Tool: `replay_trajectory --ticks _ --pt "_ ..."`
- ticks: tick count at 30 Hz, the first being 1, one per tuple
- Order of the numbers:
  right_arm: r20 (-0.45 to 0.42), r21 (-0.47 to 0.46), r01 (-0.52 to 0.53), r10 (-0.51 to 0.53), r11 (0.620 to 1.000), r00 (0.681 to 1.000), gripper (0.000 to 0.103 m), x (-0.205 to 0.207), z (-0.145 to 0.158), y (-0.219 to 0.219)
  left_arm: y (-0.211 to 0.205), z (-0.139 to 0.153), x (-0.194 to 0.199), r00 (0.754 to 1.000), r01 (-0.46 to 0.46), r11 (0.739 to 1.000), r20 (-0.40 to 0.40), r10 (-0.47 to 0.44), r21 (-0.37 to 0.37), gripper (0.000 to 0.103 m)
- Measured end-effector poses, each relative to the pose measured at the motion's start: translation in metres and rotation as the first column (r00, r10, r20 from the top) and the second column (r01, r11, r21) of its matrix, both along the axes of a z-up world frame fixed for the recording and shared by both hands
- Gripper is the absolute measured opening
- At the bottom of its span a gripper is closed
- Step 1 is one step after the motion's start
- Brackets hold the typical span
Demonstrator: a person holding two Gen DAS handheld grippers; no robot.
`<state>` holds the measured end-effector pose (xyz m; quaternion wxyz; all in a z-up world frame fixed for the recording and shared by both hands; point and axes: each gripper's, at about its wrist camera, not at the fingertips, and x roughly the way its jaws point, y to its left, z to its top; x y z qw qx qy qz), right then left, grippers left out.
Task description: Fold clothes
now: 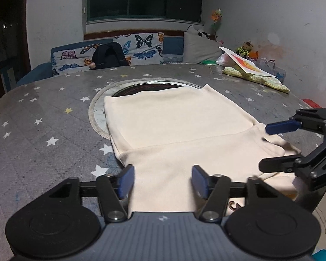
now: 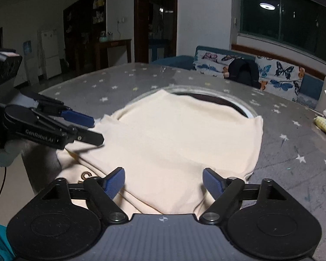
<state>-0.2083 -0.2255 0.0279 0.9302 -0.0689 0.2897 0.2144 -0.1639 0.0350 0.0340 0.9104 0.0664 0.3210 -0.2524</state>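
A cream garment lies folded flat on the grey star-patterned table, partly over a round opening in the table top. It also shows in the right wrist view. My left gripper is open, its blue pads either side of the garment's near edge, just above the cloth. My right gripper is open over the garment's near corner. Each gripper shows in the other's view: the right one at the garment's right edge, the left one at its left edge, both open.
A round hole with a pale rim sits mid-table under the garment's far edge. A paper sheet and a yellow-green cloth lie at the table's far right. A butterfly-print sofa with a black backpack stands behind the table.
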Motion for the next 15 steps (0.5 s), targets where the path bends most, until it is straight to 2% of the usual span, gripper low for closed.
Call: replay_trajectory --ticks 1,5,7,12,15 --pt "0.002 0.004 0.007 -0.007 1.000 1.000 0.090 -0.001 0.000 -0.001 0.000 0.000 -0.001 1.000 -0.001 1.000 0.001 0.001 0.002 0.067" --pt "-0.030 0.005 0.036 -0.036 0.999 0.999 0.090 -0.002 -0.010 -0.006 -0.001 -0.003 -0.004 1.000 -0.007 1.000 -0.013 0.007 0.013 0.075" --pt "-0.038 -0.003 0.042 -0.042 0.999 0.998 0.097 -0.003 -0.016 -0.007 -0.001 -0.005 -0.005 1.000 -0.010 1.000 -0.020 0.011 0.017 0.078" --pt "-0.040 0.002 0.056 -0.056 0.998 0.998 0.103 -0.006 -0.024 -0.008 0.002 -0.007 -0.005 0.999 -0.025 1.000 -0.030 0.026 0.014 0.087" --pt "-0.045 0.016 0.068 -0.067 0.998 0.997 0.103 -0.007 -0.026 -0.010 0.002 -0.009 -0.005 0.999 -0.039 0.999 -0.031 0.040 0.027 0.094"
